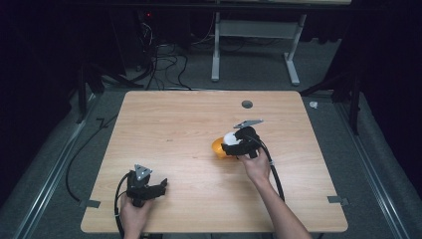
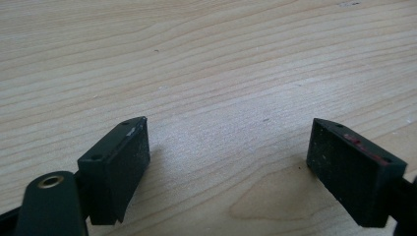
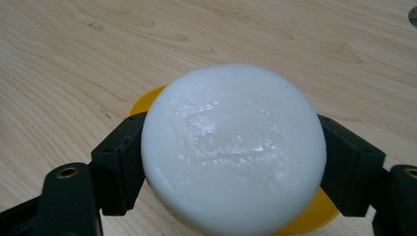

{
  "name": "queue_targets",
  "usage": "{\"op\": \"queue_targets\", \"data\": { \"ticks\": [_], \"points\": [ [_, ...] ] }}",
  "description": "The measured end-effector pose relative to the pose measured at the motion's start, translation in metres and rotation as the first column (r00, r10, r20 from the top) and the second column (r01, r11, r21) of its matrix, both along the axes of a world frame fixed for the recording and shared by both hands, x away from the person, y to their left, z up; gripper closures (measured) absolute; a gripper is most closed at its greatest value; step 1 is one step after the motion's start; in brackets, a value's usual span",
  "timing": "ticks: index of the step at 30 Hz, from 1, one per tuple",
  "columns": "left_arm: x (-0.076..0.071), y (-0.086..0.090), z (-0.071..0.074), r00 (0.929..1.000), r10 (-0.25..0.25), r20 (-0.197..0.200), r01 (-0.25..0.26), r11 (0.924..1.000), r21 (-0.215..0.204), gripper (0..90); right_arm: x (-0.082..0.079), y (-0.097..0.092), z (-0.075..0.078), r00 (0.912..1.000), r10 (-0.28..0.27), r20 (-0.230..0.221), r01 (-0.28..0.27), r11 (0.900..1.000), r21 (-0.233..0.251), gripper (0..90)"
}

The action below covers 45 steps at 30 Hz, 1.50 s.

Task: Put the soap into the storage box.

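Observation:
In the right gripper view a round white puck-like object (image 3: pixel 233 147) sits clamped between the two black jaws, above a yellow-orange disc (image 3: pixel 305 223) that lies on the wooden table. From the high view the right gripper (image 1: pixel 230 143) is shut on the white object (image 1: pixel 229 137) just right of the table's middle, with the orange disc (image 1: pixel 217 148) peeking out at its left. My left gripper (image 1: pixel 161 187) rests near the front left of the table, its jaws wide apart. Bare wood lies between the left gripper's fingers (image 2: pixel 118 162).
The wooden table (image 1: pixel 169 124) has a small grey round insert (image 1: pixel 247 104) near its far edge. Tape tabs mark the front corners (image 1: pixel 338 200). Beyond the table stand a white desk frame (image 1: pixel 254 45) and loose cables on the floor (image 1: pixel 164 64).

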State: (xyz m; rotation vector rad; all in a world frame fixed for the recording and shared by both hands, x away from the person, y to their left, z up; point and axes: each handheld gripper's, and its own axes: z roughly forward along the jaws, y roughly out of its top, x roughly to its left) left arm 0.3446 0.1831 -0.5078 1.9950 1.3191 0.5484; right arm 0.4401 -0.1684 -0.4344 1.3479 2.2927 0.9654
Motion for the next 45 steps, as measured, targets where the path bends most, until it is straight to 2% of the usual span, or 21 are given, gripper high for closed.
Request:
{"op": "queue_targets", "data": {
  "ticks": [17, 22, 33, 45],
  "points": [
    [0.0, 0.0, 0.0, 1.0, -0.002, 0.001, 0.002, 1.0, -0.001, 16.9, 0.009, 0.005, -0.013, 0.9988, -0.022, -0.043, 0.02, 0.9991, -0.037, 23.4],
    [0.0, 0.0, 0.0, 1.0, -0.002, 0.002, 0.002, 1.0, -0.001, 16.9, 0.011, 0.004, -0.015, 0.9986, -0.026, -0.047, 0.025, 0.9991, -0.033, 23.3],
    [0.0, 0.0, 0.0, 1.0, -0.002, 0.002, 0.002, 1.0, -0.001, 16.9, 0.013, 0.004, -0.021, 0.9957, -0.026, -0.089, 0.022, 0.9989, -0.042, 23.0],
    [0.0, 0.0, 0.0, 1.0, -0.001, 0.002, 0.001, 1.0, -0.001, 16.9, 0.009, -0.001, -0.01, 0.9983, -0.023, -0.054, 0.023, 0.9997, -0.007, 22.6]
  ]
}}
